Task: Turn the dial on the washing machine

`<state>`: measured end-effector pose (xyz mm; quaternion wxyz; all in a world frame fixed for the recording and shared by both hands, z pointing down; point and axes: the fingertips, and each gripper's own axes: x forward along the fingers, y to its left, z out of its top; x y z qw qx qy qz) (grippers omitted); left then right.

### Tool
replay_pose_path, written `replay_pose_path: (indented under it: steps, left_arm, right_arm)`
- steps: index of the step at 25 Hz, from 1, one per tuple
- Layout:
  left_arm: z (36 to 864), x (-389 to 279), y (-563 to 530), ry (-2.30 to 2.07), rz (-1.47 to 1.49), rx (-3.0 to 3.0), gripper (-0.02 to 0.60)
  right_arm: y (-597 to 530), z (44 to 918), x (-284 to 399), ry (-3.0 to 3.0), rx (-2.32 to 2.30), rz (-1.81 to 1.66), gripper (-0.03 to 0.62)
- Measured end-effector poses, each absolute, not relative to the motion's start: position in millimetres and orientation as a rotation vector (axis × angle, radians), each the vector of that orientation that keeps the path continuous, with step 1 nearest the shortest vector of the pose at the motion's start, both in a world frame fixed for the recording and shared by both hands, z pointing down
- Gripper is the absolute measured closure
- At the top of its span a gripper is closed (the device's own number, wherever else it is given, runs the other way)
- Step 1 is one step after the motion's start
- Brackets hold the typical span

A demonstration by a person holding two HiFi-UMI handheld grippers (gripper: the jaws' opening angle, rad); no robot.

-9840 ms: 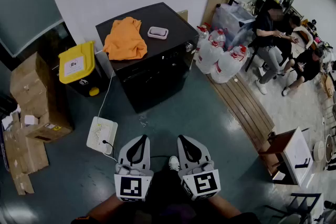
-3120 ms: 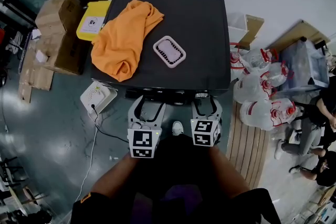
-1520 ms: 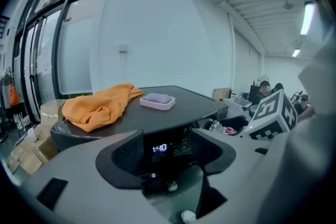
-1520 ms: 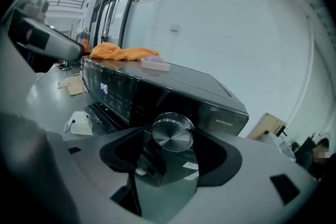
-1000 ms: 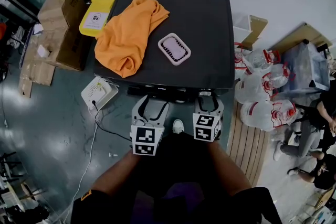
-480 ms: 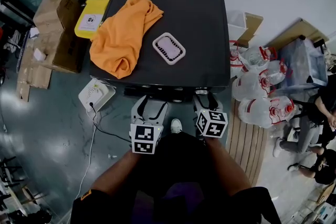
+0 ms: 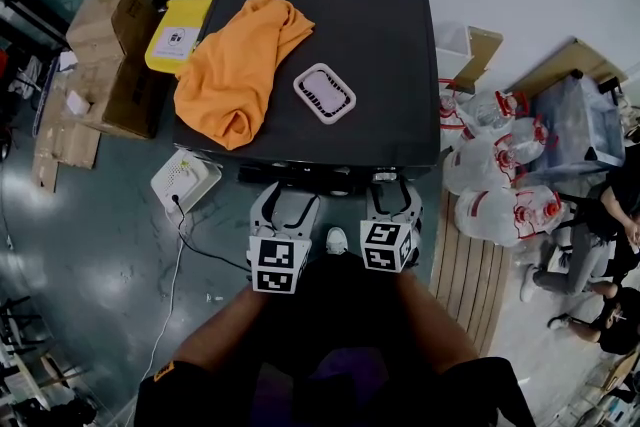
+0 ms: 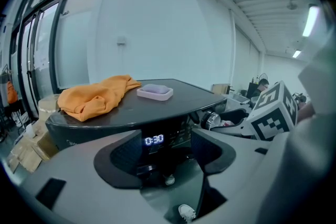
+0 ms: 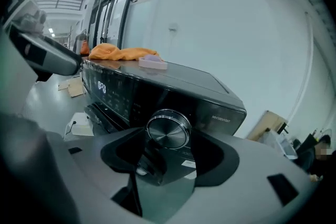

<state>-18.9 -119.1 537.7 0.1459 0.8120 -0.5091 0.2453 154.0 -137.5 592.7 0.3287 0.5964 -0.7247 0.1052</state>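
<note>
Located dial (image 9: 168,131) at right end of washing machine (image 7: 390,45) front panel. Judged rigid, polished, slippery, light to turn; best pinched across rim. Found framed by spread right gripper (image 9: 169,153) jaws, untouched. Found left gripper (image 8: 167,148) spread, empty.

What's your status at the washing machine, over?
Left gripper open, empty, facing the display. Right gripper jaws wide either side of the dial; contact unclear. Nothing blocks the dial.
</note>
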Motion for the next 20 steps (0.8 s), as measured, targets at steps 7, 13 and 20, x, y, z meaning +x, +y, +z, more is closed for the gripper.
replay_pose_path:
  steps: [7, 13, 20]
  left_arm:
    - [540.7, -20.3, -114.2, -1.459, 0.726, 2.338, 0.299]
    - [541.0, -24.2, -112.1, -1.464, 0.73, 2.333, 0.299]
    - [540.5, -22.8, -112.1, -1.458, 0.711, 2.327, 0.298]
  right_arm:
    - [-140.8, 593.6, 155.1, -1.872, 1.576, 0.32, 0.322]
    - [-140.8, 595.8, 156.3, -1.925, 1.62, 0.498, 0.326]
    - [-140.7, 599.7, 162.2, -2.035, 1.662, 0.817, 0.324]
